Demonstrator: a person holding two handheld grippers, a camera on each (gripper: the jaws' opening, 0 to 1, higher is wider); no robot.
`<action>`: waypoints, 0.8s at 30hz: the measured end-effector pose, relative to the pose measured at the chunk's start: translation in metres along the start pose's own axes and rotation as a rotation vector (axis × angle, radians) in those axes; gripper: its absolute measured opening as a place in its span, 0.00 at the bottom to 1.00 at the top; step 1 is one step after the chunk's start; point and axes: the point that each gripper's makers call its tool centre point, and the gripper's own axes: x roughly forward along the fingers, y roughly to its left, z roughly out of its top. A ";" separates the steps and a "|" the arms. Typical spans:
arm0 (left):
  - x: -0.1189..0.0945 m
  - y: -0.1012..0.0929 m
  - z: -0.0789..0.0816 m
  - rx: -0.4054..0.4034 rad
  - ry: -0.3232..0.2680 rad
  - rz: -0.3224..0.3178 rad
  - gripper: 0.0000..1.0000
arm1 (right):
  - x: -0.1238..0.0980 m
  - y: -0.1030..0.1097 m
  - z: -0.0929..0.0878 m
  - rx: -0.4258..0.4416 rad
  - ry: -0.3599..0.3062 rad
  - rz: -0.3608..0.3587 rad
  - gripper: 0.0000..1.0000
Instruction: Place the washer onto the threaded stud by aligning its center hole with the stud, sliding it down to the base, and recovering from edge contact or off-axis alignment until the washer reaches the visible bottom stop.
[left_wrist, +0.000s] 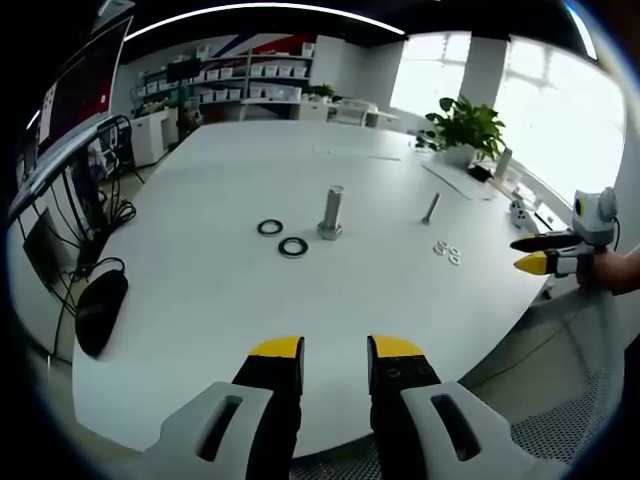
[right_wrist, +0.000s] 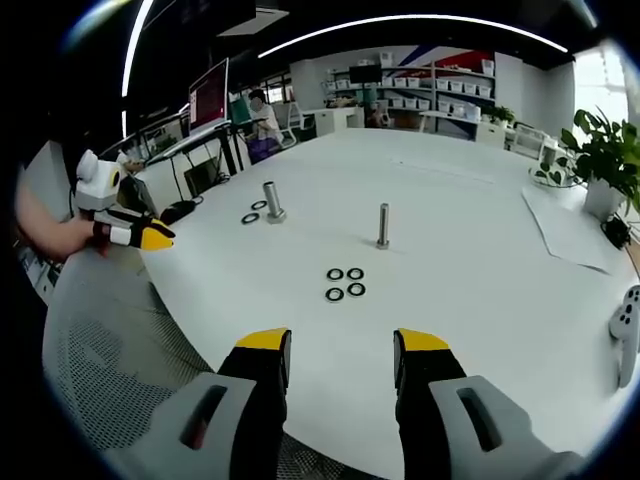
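Observation:
On the white table (left_wrist: 200, 300) a thick threaded stud (left_wrist: 332, 212) stands upright, with two black washers (left_wrist: 281, 237) lying flat to its left. Further right stands a thin stud (left_wrist: 431, 207) with several small washers (left_wrist: 447, 252) near it. My left gripper (left_wrist: 336, 362) is open at the table's near edge, well short of all of them and holding nothing. From the right gripper view, the thin stud (right_wrist: 383, 225) rises beyond three small washers (right_wrist: 345, 283). My right gripper (right_wrist: 342, 358) is open and empty, short of them. The thick stud (right_wrist: 271, 202) is far left.
The right gripper (left_wrist: 517, 254), held in a hand, hovers off the table's right edge. The left gripper (right_wrist: 165, 238) is at the left, off the table. A black mouse (left_wrist: 100, 310), a plant (left_wrist: 465, 125), papers (right_wrist: 570, 225) and a white controller (right_wrist: 628, 320) lie around the table's edges.

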 end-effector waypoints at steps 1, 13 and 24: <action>0.000 0.000 0.000 -0.001 0.001 0.000 0.23 | 0.000 0.000 0.000 0.000 0.000 0.001 0.44; 0.000 0.001 -0.001 0.000 0.003 0.007 0.23 | 0.000 0.002 0.001 -0.006 -0.006 0.008 0.44; 0.001 0.002 -0.002 0.001 0.014 0.010 0.23 | -0.001 0.001 0.002 0.002 -0.012 0.008 0.44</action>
